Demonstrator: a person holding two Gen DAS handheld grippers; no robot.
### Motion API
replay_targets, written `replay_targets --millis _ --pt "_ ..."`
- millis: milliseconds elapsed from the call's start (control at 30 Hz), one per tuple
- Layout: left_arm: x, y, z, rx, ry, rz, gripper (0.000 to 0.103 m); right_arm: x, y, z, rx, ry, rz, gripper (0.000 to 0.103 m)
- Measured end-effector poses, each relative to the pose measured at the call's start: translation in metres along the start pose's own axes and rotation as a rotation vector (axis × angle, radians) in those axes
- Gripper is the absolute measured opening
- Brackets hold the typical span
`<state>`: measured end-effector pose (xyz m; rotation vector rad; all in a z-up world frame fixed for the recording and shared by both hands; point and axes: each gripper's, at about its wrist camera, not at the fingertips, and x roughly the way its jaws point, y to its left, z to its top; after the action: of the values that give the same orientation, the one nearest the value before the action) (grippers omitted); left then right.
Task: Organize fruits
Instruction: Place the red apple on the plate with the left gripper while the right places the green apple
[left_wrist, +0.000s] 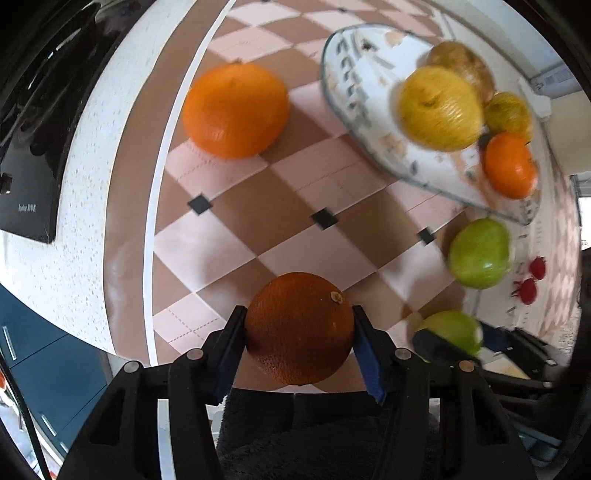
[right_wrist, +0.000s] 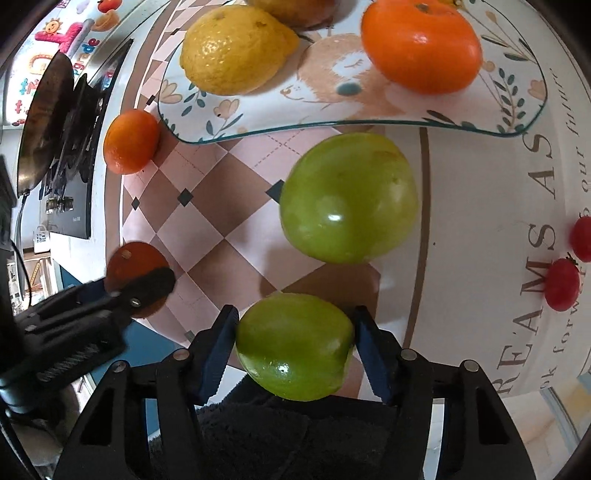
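- In the left wrist view, the tray (left_wrist: 354, 92) and its fruit at two o'clock are smearing with motion blur; the brown fruit (left_wrist: 461, 62) is sitting half hidden behind the yellow fruit (left_wrist: 439, 109).
- The green fruit (left_wrist: 452, 328) at four o'clock is lying partly behind the right gripper (left_wrist: 439, 345), itself blurred.
- In the right wrist view, the dark orange (right_wrist: 135, 264) at nine o'clock is being partly covered by the left gripper (right_wrist: 144, 284).
- A fruit (right_wrist: 295, 11) at twelve o'clock is being cut off by the top edge.
- One cherry tomato (right_wrist: 581, 238) at three o'clock is running off the right edge.
- The bench (right_wrist: 480, 184) lettering is reading only in part.
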<state>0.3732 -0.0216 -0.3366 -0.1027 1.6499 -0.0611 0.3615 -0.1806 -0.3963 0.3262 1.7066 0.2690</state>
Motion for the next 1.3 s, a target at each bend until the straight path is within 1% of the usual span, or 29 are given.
replay_targets --millis 167,233,333,400,467,533,600,667,767,833,933,1133,1233,1300 --pt "-0.037 -0.01 0.01 0.021 -0.051 -0.052 0.052 -0.02 -0.012 0.0 0.027 -0.019 0.049 0.065" --pt "-0.056 -0.016 0.015 0.034 -0.074 -0.08 0.052 -0.038 -0.014 0.002 0.03 -0.046 0.08 0.065" --pt "-0.088 -0.028 0.031 0.06 -0.119 -0.126 0.052 -0.07 -0.019 0.007 0.046 -0.101 0.123 0.065" --pt "-0.1 -0.033 0.044 0.076 -0.146 -0.144 0.052 -0.099 -0.028 0.018 0.069 -0.156 0.148 0.065" --pt "-0.108 -0.04 0.063 0.091 -0.17 -0.146 0.052 -0.124 -0.045 0.034 0.103 -0.218 0.148 0.065" --pt "-0.112 -0.049 0.087 0.098 -0.19 -0.129 0.052 -0.14 -0.065 0.053 0.143 -0.265 0.12 0.065" --pt "-0.11 -0.052 0.109 0.099 -0.197 -0.105 0.052 -0.148 -0.085 0.074 0.193 -0.293 0.094 0.065" --pt "-0.097 -0.055 0.129 0.097 -0.178 -0.079 0.052 -0.15 -0.105 0.096 0.227 -0.305 0.055 0.065" --pt "-0.073 -0.057 0.155 0.097 -0.128 -0.045 0.052 -0.147 -0.123 0.119 0.235 -0.298 0.006 0.065" --pt "-0.057 -0.056 0.171 0.088 -0.088 -0.026 0.052 -0.14 -0.124 0.128 0.223 -0.286 -0.027 0.065" --pt "-0.035 -0.051 0.187 0.059 -0.031 -0.027 0.053 -0.125 -0.12 0.137 0.2 -0.267 -0.071 0.065" --pt "-0.009 -0.046 0.194 0.028 0.046 -0.035 0.053 -0.107 -0.109 0.143 0.157 -0.261 -0.125 0.065" --pt "0.001 -0.041 0.194 -0.002 0.087 -0.059 0.053 -0.107 -0.107 0.143 0.149 -0.258 -0.126 0.066" --pt "0.006 -0.037 0.194 -0.026 0.101 -0.075 0.053 -0.107 -0.108 0.144 0.156 -0.25 -0.123 0.066"
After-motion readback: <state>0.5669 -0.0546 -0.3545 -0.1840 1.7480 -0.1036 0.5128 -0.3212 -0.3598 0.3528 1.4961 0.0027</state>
